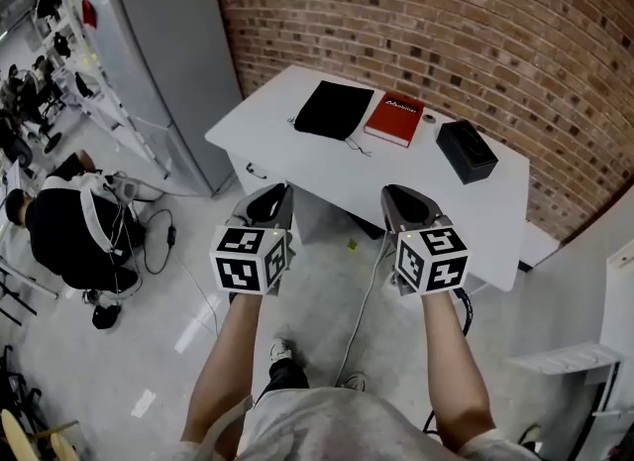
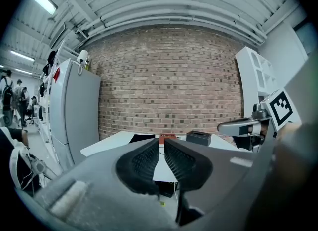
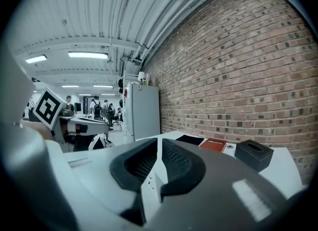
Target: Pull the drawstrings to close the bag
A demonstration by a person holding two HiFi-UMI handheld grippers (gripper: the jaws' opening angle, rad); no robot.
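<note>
Two grippers are held side by side above the floor, in front of one white table (image 1: 297,157) that stands against the brick wall, and both point toward it a little downward. The left gripper (image 1: 272,194) has its two jaws drawn almost together, with only a thin slit between the ribbed pads, and it grasps nothing. The right gripper (image 1: 399,194) is clenched the same way and is also empty. Each one carries one cube with square markers. On the table there are four things in a row along the far side: one black bag (image 1: 334,109) lying flat at the left, one red book (image 1: 394,119) just beside it, one small roll (image 1: 428,118) near the far corner of the book, and one black box (image 1: 466,151) at the right. One thin drawstring (image 1: 355,144) trails from the near right corner of the bag onto the white top. The bag is well apart from both grippers, and neither touches it. At the left of the table stands one tall grey refrigerator (image 1: 158,62), and one person (image 1: 59,231) in dark clothes is low on the floor farther left
</note>
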